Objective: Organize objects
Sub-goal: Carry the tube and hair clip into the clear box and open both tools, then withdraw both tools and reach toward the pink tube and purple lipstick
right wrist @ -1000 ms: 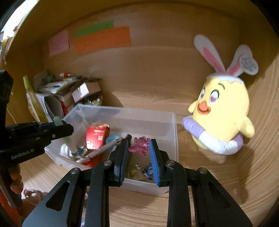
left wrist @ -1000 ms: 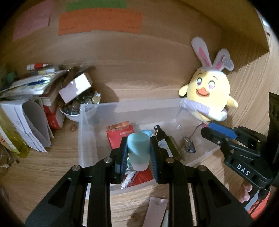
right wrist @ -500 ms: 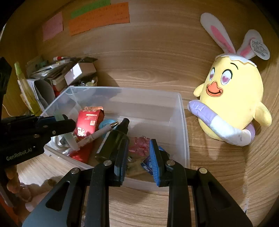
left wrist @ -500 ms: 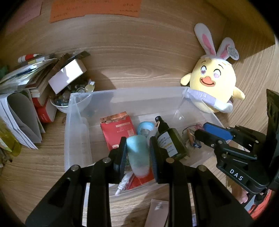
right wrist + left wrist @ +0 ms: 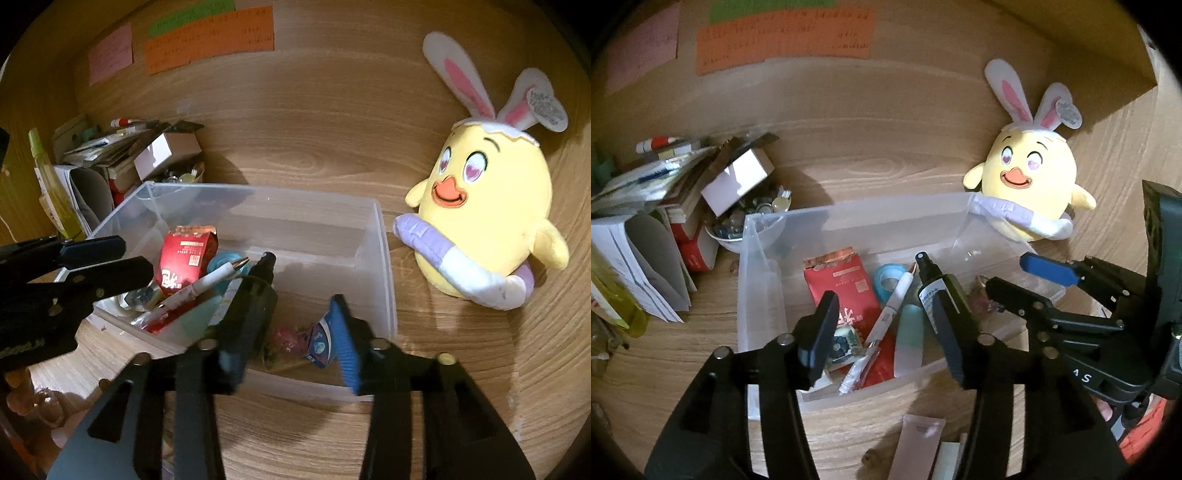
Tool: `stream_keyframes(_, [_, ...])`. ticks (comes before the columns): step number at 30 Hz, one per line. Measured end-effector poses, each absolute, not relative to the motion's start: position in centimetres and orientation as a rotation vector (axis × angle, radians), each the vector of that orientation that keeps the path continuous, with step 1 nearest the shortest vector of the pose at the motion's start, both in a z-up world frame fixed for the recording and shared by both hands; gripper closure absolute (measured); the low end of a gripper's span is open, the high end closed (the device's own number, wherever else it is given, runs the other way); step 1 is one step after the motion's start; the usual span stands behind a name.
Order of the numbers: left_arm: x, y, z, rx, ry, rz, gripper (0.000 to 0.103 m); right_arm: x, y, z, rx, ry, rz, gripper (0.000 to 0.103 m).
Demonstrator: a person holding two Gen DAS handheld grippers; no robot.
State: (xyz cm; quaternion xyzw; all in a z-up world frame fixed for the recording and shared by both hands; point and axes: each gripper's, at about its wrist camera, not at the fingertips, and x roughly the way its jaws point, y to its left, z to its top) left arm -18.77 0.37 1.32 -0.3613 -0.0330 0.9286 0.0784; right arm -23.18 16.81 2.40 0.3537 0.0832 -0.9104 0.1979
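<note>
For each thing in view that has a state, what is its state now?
left gripper: open, holding nothing
right gripper: open, holding nothing
clear bin: no lid, holds items
teal tube: lying in the bin
dark spray bottle: capped, lying in the bin
pen: resting tilted on other items
red packet: top torn open
plush chick: upright beside the bin

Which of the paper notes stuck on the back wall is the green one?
The narrow green strip at the very top, directly above the larger orange note; the pink note sits apart, further left.
</note>
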Motion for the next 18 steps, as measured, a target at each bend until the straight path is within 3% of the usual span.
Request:
stream_keyframes(9, [-16.6, 0.2, 2.8, -1.036, -0.095, 2.806, 0.028, -20.8, 17.0, 4.5, 0.893, 0.251, -2.600, 0.028])
stream_keyframes(14, [-15.0, -0.2, 3.3, -1.023, -0.093, 2.817, 0.024, -19.2, 17.2, 5.2, 0.865, 0.244, -2.595, 0.026])
stream_keyframes(18, [-13.6, -0.7, 3.3, -1.013, -0.080, 2.847, 0.015, -17.6, 17.3, 5.5, 0.850, 0.248, -2.586, 0.023])
